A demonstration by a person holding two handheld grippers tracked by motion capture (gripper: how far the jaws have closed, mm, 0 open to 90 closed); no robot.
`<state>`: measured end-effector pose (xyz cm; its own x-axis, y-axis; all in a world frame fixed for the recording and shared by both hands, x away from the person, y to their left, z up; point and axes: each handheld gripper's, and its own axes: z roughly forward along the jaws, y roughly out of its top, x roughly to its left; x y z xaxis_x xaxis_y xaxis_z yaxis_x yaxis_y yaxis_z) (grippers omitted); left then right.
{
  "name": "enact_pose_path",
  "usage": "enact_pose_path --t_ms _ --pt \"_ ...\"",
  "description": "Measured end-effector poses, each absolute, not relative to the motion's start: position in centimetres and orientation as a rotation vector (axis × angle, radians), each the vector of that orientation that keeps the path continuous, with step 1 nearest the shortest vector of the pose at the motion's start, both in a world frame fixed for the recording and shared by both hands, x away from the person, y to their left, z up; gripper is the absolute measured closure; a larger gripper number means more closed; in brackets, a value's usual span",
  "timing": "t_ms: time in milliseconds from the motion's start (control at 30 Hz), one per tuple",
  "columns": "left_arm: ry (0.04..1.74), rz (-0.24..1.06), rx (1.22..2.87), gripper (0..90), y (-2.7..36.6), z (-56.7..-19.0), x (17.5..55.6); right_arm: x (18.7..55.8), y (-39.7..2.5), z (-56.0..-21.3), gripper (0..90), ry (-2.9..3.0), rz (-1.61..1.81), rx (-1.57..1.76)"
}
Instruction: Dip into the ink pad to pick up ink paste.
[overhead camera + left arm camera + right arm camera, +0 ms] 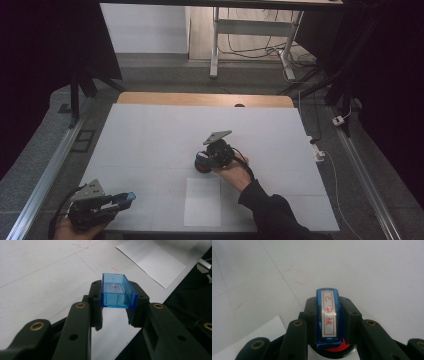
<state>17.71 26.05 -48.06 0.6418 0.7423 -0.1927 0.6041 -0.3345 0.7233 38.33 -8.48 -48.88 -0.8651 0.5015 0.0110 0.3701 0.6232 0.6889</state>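
Holding stamp and cap well apart, paper between them

Holding a blue stamp (328, 317) between its jaws, the right hand-held gripper (202, 161) sits near the middle of the bench (150, 135), just past the far right corner of a white paper sheet (202, 202). Its jaws are pressed onto the stamp's two long flanks. In the right gripper view the stamp's long axis runs from 6 to 12 o'clock, straight along the jaws, and its top carries a silver label with red characters inside a red frame. A red, rounded part shows beneath it at the jaw roots; what that part is I cannot tell.

The left hand-held gripper (125, 198) is at the near left corner of the bench and pinches a clear blue plastic cap (117, 291), an open rectangular trough with thin, glossy walls, its hollow side up and its long axis also along the jaws.

From the right hand-held gripper the paper lies at about 6 o'clock in the high view, very near; from the left one it lies at about 3 o'clock, farther off. The right hand is therefore the nearer to the sheet, and pressing the stamp there looks like the likely next step.

The bench top is matte white, faintly gridded with seams and flecked with small red marks; the paper is smooth, flat and blank
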Motion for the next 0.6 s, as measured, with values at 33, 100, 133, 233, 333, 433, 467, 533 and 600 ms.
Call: enact_pose_path --t_ms 33,100,133,233,333,433,467,533,600 --pt "1.047 0.218 2.054 67.9 26.0 -48.1 17.7 38.3 -8.5 -48.8 70.0 2.66 1.07 0.721" --pt "1.045 0.216 2.054 67.9 26.0 -48.1 17.7 38.2 -8.5 -48.5 70.0 2.654 1.072 0.704" --pt "1.046 0.218 2.054 67.9 26.1 -48.1 17.7 38.1 -8.5 -48.4 70.0 2.653 1.082 0.701" --pt "1.046 0.217 2.054 68.0 26.1 -48.1 17.7 37.8 -8.5 -48.1 70.0 2.652 1.09 0.69" --pt "1.044 0.217 2.055 67.9 26.0 -48.1 17.7 37.5 -8.7 -47.6 70.0 2.655 1.11 0.677" --pt "1.042 0.216 2.056 68.0 26.0 -48.1 17.7 37.1 -9.0 -47.1 69.9 2.658 1.128 0.68" --pt "1.042 0.217 2.055 68.0 26.0 -48.1 17.7 37.0 -9.1 -47.0 70.0 2.66 1.133 0.682" --pt "1.042 0.218 2.054 67.9 26.0 -48.1 17.7 36.8 -9.3 -46.7 69.9 2.658 1.141 0.675" --pt "1.042 0.217 2.055 68.0 26.0 -48.1 17.7 36.7 -9.4 -46.4 69.9 2.658 1.146 0.67"
